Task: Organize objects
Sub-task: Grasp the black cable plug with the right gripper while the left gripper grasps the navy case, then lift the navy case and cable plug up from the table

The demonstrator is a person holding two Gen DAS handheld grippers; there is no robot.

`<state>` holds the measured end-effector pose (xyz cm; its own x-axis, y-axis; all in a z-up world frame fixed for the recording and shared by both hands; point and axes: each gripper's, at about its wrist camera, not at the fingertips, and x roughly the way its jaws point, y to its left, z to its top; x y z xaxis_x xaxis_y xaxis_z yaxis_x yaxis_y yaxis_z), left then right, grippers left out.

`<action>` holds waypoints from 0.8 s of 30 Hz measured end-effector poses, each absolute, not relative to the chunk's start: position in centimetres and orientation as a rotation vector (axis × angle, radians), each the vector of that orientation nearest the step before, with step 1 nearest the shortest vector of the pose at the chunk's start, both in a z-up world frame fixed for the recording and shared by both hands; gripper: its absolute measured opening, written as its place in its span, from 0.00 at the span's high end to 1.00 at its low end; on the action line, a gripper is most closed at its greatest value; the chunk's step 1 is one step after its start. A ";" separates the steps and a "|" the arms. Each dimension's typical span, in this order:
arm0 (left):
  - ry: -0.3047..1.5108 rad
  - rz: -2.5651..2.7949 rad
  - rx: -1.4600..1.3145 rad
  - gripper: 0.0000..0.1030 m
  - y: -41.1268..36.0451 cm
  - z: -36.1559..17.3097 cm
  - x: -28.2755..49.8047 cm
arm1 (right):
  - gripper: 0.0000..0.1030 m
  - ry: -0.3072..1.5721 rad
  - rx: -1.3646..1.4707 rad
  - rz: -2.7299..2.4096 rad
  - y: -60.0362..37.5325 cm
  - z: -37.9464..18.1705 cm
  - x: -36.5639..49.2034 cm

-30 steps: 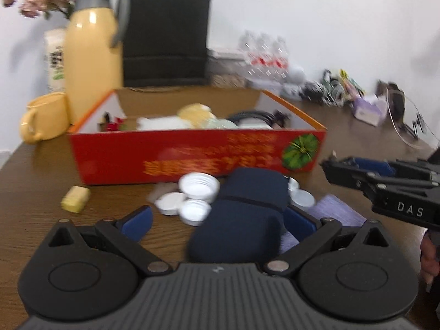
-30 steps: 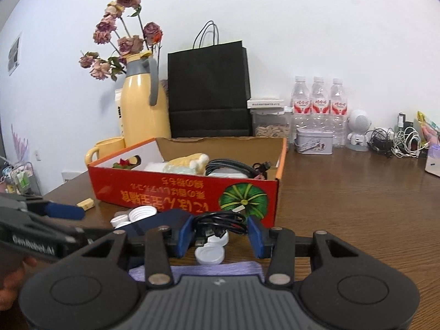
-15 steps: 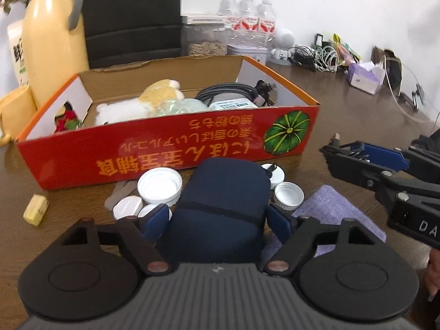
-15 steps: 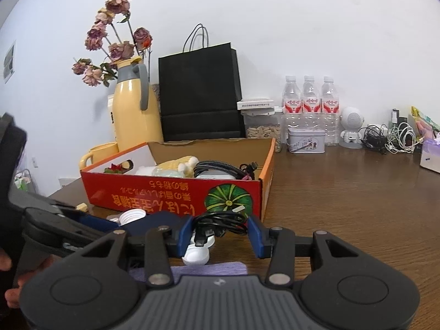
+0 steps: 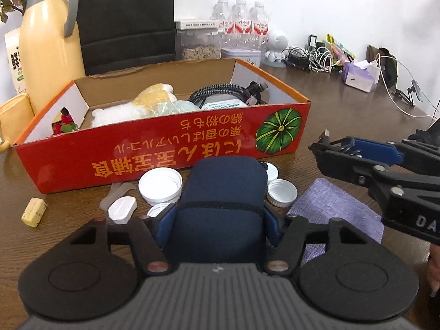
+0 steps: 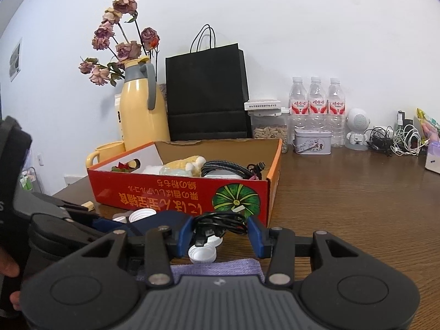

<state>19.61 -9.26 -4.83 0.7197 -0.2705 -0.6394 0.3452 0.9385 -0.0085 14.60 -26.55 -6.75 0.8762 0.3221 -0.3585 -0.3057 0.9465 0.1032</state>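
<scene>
A navy soft case (image 5: 224,189) lies on the wooden table in front of the red cardboard box (image 5: 165,148). My left gripper (image 5: 219,216) straddles the case's near end; its jaws are closing and both blue pads touch the case's sides. My right gripper (image 6: 220,229) is shut on a coiled black cable (image 6: 220,220) and hangs just above the table. In the left wrist view the right gripper (image 5: 332,148) shows at the right with the cable's USB plug (image 5: 326,133) sticking out. Inside the box (image 6: 178,192) lie a plush toy (image 5: 148,101) and a braided cable (image 5: 220,93).
White bottle caps (image 5: 160,183) and a purple cloth (image 5: 330,209) lie around the case, a small yellow block (image 5: 34,214) at the left. Behind the box stand a yellow thermos (image 5: 46,41), a black paper bag (image 5: 123,22), water bottles (image 5: 239,19) and tangled chargers (image 5: 310,57).
My left gripper came forward over the navy case and its jaws narrowed from wide open until the pads met the case's sides. The right gripper kept still with the cable.
</scene>
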 end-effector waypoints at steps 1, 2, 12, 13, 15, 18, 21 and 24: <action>0.676 -0.340 0.116 0.37 -9.2 -4.7 19.3 | 0.59 0.382 0.044 0.328 -26.6 -6.8 14.6; 0.664 -0.342 0.115 0.37 -9.1 -4.5 19.1 | 0.59 0.381 0.043 0.328 -26.6 -6.8 14.6; 0.553 -0.327 0.068 0.37 -7.1 -1.2 17.1 | 0.59 0.368 0.034 0.323 -26.4 -6.7 14.5; 0.544 -0.322 0.060 0.38 -6.8 -0.8 17.0 | 0.59 0.365 0.031 0.322 -26.4 -6.6 14.5; 0.518 -0.311 0.043 0.37 -6.0 0.0 17.0 | 0.59 0.358 0.024 0.322 -26.2 -6.5 14.4; 0.484 -0.279 0.016 0.37 -4.7 1.3 17.3 | 0.59 0.343 0.010 0.323 -25.8 -6.3 14.2; 0.462 -0.254 -0.013 0.37 -3.4 2.2 18.0 | 0.59 0.322 0.000 0.331 -25.4 -5.7 14.0; 0.455 -0.247 -0.034 0.38 -2.6 2.5 18.3 | 0.59 0.299 -0.003 0.340 -24.9 -5.0 14.1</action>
<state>18.26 -2.60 2.48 0.8689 -0.2439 -0.4307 0.2286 0.9696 -0.0878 14.08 -24.89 -5.02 0.8995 0.3277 -0.2891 -0.3287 0.9433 0.0466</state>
